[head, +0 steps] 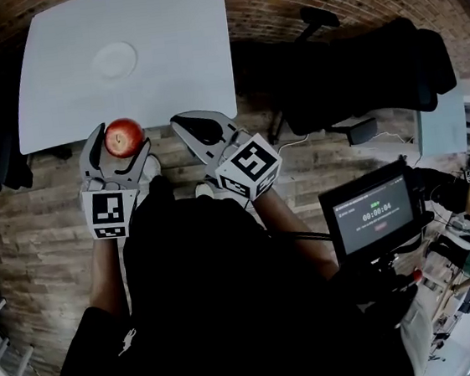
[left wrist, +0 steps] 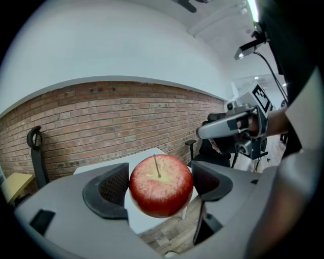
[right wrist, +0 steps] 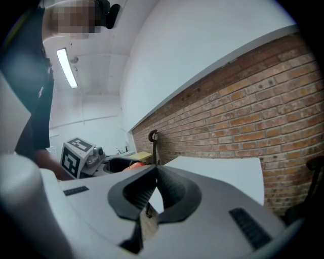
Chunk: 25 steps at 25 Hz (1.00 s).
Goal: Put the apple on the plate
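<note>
lab: brick wall (left wrist: 101,121), cluttered workbench (head: 452,318)

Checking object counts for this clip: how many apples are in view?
1. The apple is clamped in the left claw, at the near edge of the white table. The plate farther back holds none. No others show.

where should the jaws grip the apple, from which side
Grip the apple across its widest middle, a jaw on each round flank, coming from the stem end. The left gripper holds it so: stem facing back along the gripper, flanks seated between the jaws, likely the steadiest hold.
</note>
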Available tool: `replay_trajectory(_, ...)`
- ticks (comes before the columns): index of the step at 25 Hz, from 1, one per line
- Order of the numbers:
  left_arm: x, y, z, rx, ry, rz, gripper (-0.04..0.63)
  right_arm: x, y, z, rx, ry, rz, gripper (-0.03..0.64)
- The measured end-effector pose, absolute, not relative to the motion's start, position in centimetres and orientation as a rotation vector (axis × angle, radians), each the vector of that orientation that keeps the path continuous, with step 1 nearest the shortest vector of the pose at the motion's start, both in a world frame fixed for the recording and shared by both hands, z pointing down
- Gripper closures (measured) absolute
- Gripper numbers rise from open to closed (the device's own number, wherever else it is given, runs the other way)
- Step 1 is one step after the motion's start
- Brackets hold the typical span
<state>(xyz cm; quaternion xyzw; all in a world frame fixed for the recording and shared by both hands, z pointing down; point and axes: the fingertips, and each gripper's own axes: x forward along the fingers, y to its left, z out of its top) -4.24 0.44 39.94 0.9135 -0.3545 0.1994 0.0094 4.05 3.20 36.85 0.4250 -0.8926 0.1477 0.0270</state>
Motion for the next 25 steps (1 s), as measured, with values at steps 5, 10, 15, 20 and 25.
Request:
replay_trajectory(5, -5.2, -3.1, 40.0, 2.859, -1.079, 0.623, 0.202, 3.1, -0.3, 36.5, 1.337, -2.741, 0.459, 0.612)
replay_trajectory(10, -6.2, -6.2, 39.7, 2.867, -1.064, 0.601, 0.202, 2.3, -2.8, 36.3, 1.354, -2.721, 0.449, 0.614)
replay_trajectory(15, -7.5, -7.9, 39.8, 2.881, -1.047, 0.579, 0.202, 0.7, -4.1, 36.5, 1.364, -2.698, 0.440, 0.612)
replay_trajectory(20, -8.6, -9.6, 39.7, 2.891, -1.033, 0.574, 0.202, -0.3, -5.9, 36.1, 1.366, -2.687, 0.427, 0.612)
replay_trajectory(25, -9.5, -11.3, 39.8, 2.892, -1.026, 0.555, 0.202, -1.1, -7.1, 36.5, 1.366, -2.659, 0.430, 0.613)
